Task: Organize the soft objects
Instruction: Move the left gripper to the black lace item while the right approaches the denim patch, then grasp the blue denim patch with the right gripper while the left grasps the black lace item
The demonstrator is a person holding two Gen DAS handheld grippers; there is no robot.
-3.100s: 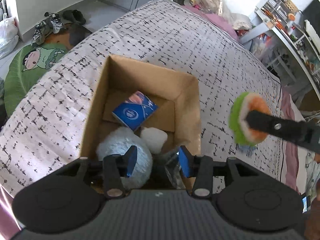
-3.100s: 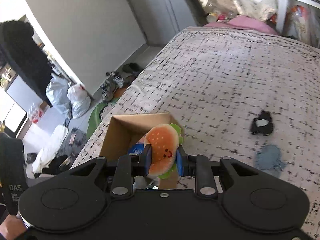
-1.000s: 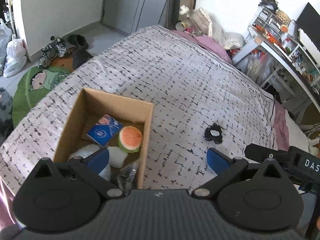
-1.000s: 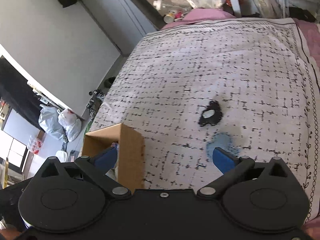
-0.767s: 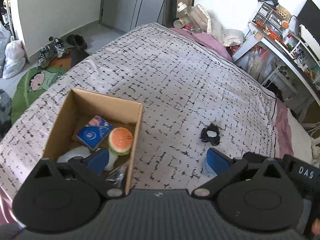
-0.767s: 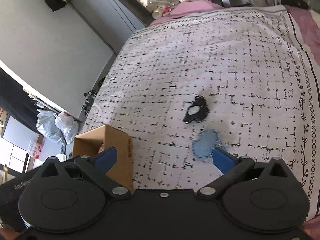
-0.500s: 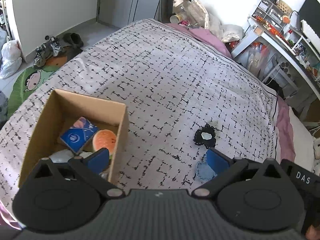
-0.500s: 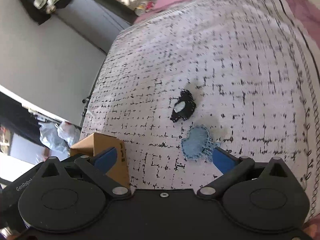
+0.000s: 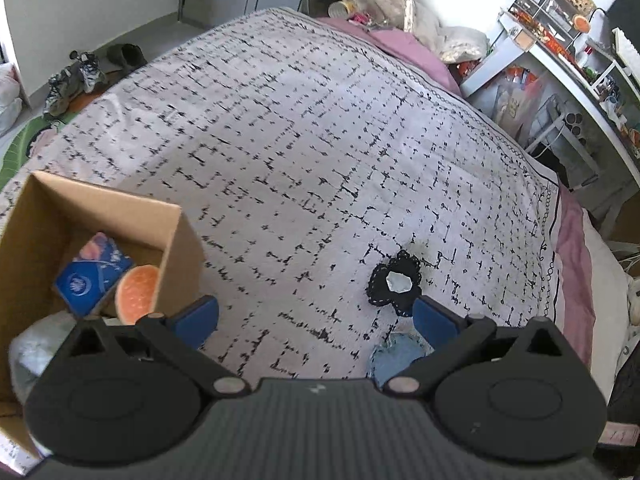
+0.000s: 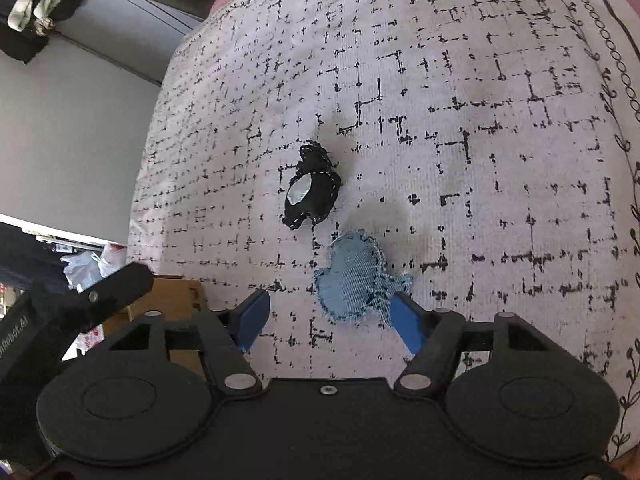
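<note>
Bright daylight, soft shadows, fisheye-warped edges

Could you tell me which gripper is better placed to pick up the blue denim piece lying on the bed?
Right: the right gripper is open with the denim piece between its fingertips.

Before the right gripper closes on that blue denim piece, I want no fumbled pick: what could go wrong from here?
The denim piece lies flat on the bedspread, so the right gripper, whose jaws have just been closing with nothing pressed yet, may pinch bedding too. The black piece lies close beside it and could get nudged. The left gripper hovers open over the same spot, so the two could bump.
</note>
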